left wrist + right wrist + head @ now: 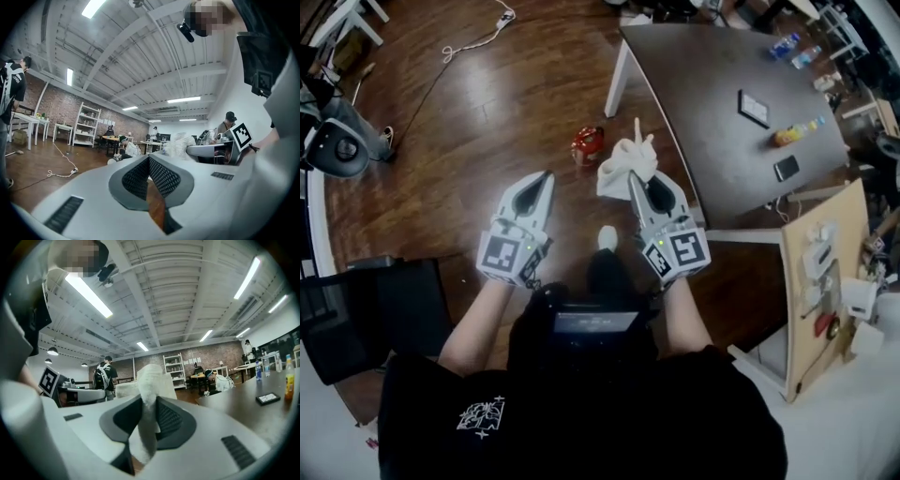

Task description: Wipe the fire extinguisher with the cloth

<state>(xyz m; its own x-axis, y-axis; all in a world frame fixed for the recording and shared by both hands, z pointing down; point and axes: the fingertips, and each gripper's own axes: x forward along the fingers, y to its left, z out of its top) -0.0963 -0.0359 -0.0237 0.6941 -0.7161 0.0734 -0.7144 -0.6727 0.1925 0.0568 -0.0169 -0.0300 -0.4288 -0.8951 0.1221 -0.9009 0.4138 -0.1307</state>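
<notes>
A red fire extinguisher (587, 144) lies on the wooden floor ahead of me, beside a table leg. My right gripper (634, 180) is shut on a white cloth (626, 163), which bunches up past its tips; in the right gripper view the cloth (149, 401) is pinched between the jaws and stands up in front of the camera. My left gripper (545, 178) is shut with nothing in it, pointing toward the extinguisher from below left. In the left gripper view the jaws meet at the tip of the left gripper (149, 158), and the other gripper with the cloth (180, 145) shows to the right.
A dark table (727, 112) with white legs stands at the right, with a phone, a tablet and bottles on it. A white cable (469, 42) trails on the floor at the top left. A black case (375, 309) sits at the left. People stand and sit far off.
</notes>
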